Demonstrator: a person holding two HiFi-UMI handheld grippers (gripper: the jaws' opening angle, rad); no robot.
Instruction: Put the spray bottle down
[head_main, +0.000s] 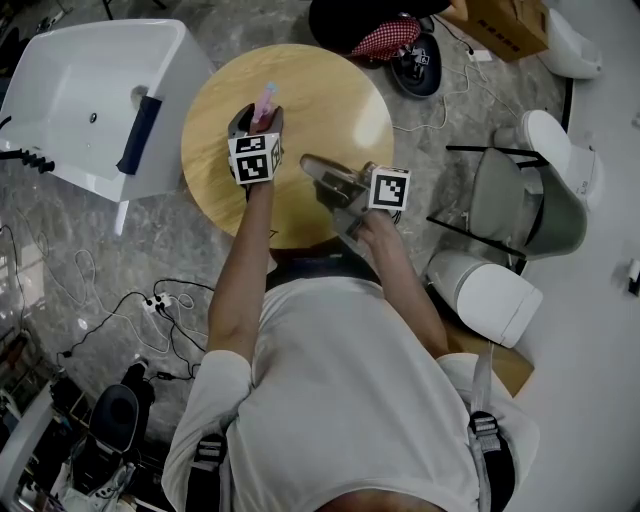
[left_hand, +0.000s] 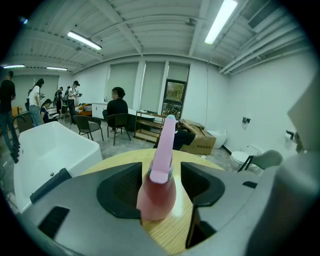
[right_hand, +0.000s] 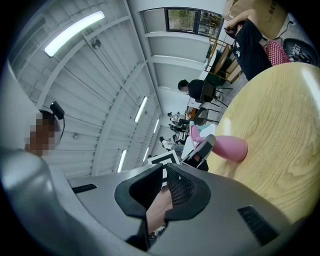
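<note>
Spray bottle (left_hand: 157, 192) upright, left gripper (head_main: 257, 120) fingers (left_hand: 117, 192) apart

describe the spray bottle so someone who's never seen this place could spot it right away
Start at the round wooden table in the middle of the head view. Toward its left side, the spray bottle stands upright on the wood between the jaws of the left gripper. It is the only pink thing there: a rounded pink body with a tall, tapered, paler pink top, against grey grippers.
</note>
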